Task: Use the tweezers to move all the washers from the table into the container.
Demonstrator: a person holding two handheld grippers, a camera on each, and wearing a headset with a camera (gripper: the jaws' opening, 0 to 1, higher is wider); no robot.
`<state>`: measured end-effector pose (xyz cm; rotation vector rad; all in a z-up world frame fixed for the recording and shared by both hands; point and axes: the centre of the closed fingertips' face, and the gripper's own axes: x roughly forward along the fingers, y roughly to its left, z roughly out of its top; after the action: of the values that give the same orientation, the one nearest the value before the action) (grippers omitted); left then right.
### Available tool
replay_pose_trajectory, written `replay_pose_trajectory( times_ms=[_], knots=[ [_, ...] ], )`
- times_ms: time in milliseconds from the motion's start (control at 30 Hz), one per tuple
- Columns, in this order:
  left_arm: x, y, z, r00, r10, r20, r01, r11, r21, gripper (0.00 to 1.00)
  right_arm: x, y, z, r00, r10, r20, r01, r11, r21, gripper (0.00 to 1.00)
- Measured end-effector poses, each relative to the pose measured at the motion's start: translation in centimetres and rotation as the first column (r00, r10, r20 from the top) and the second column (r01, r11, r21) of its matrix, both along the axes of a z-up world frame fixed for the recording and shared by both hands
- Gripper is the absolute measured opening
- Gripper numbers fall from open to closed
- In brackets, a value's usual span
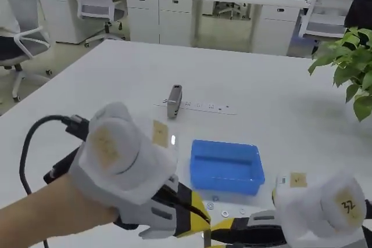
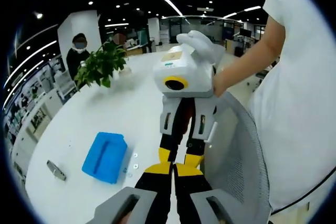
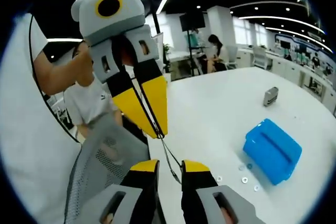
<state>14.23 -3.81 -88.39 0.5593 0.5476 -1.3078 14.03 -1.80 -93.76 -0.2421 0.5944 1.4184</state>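
The surface [image 1: 279,108] is white and smooth, with a soft, low sheen. The container [image 1: 225,165] is blue plastic, smooth and half-glossy, with pale highlights along its rim. The washers [image 1: 225,214] beside it are silvery like metal, too small to judge for finish. The tweezers [image 3: 169,158] are thin and dark; their material cannot be told. The left gripper [image 3: 160,134] has a matt pale-grey plastic housing, and its jaws are smooth yellow and black plastic. A small grey block [image 1: 174,101] farther back has a dull metallic look. The chair back [image 3: 105,161] is grey open-weave mesh. The cable [image 1: 29,143] is matt black. The shirt [image 2: 299,103] is plain white cloth.
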Motion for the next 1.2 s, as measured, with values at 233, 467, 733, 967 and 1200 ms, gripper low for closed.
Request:
replay_pose_trajectory(
  times_ms=[233, 467, 733, 967, 1200],
  knots=[
    [-0.7, -1.0, 0.2, 0.999, -0.038, -0.002, 0.038, 0.999, -0.009, 0.0, -0.4, 0.3, 0.4, 1.0, 0.022, 0.01, -0.022, 1.0, 0.004, 0.1],
    [-0.6, -1.1, -0.1, 1.0, 0.008, -0.015, -0.008, 0.999, -0.041, 0.0, -0.5, 0.5, -0.1, 0.998, 0.055, 0.04, -0.054, 0.998, -0.021, 0.04],
    [1.1, 0.4, -0.8, 0.95, 0.309, -0.037, -0.309, 0.927, -0.211, 0.13, 1.4, 0.7, -1.3, 0.999, 0.002, 0.046, 0.0, 0.999, -0.04, 0.01],
    [2.1, 5.9, -3.1, 0.774, 0.633, -0.026, -0.613, 0.738, -0.282, 0.23, 5.3, 0.1, -2.7, 0.988, -0.133, 0.072, 0.136, 0.99, -0.044, 0.01],
    [2.8, 10.5, -4.5, 0.567, 0.822, 0.058, -0.78, 0.558, -0.284, 0.45, 8.4, -0.6, -4.5, 0.97, -0.235, 0.067, 0.238, 0.971, -0.035, 0.01]
  ],
)
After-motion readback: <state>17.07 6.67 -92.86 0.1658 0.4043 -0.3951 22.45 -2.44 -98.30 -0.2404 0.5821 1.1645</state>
